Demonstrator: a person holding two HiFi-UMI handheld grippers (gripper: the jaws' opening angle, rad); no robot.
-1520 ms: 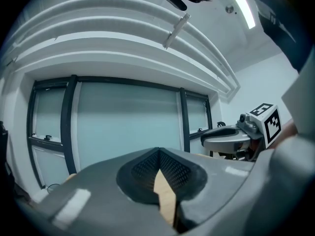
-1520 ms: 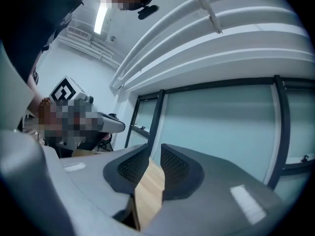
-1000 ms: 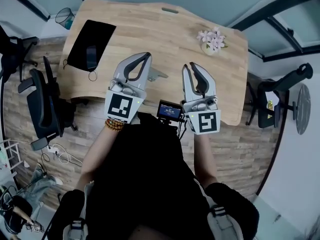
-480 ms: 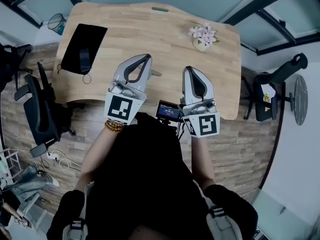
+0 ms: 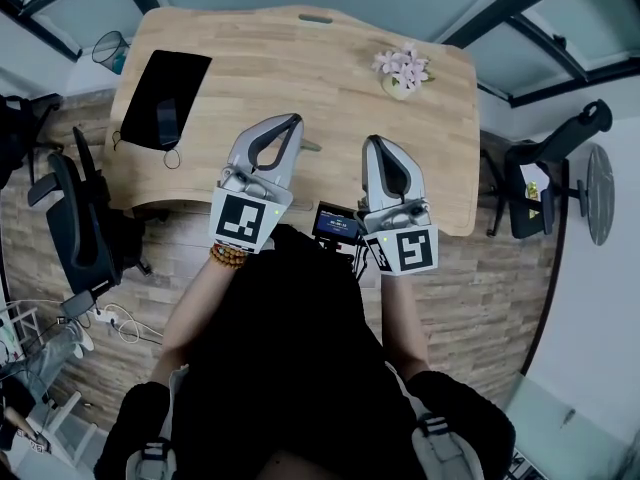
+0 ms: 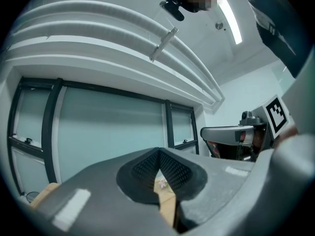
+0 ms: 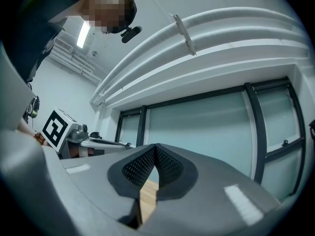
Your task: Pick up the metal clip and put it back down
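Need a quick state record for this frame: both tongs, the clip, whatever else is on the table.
left tongs: shut, empty
right tongs: shut, empty
metal clip: lying on the table, just right of the left tongs, not held
flower pot: far right part of the table
black pad: far left part of the table

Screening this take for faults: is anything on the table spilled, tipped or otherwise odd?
Nothing stands out. On the table, the flower pot looks upright, the black pad lies flat, and the metal clip lies beside the left gripper. That gripper and the right gripper are shut and empty.
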